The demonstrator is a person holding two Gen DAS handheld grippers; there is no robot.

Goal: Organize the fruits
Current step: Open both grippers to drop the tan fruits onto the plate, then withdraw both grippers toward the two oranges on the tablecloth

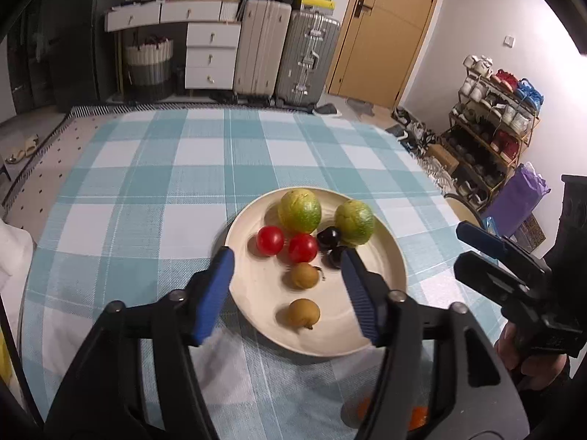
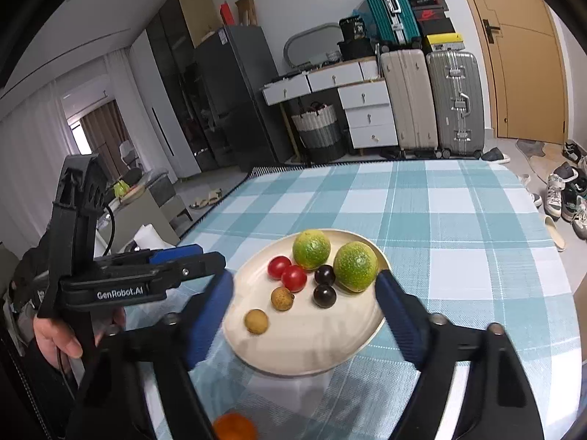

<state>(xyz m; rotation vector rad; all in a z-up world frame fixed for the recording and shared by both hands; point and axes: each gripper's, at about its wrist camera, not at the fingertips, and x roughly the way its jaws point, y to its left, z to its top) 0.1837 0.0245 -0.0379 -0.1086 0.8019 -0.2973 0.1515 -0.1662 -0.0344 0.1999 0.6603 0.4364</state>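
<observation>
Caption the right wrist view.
Open right gripper above round cream plate holding eight small fruits on blue-checked tablecloth.

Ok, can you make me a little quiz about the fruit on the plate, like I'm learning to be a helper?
1. True or false: the left gripper is squeezing a red tomato.
2. How many green citrus fruits lie on the plate? A) one B) two C) four
3. Fill in: the two dark round fruits sit right beside the nearer green ____.

Key
1. False: both grippers are open and hold nothing; the right gripper hovers too.
2. B
3. Citrus; the upper one seems to touch it.
</observation>
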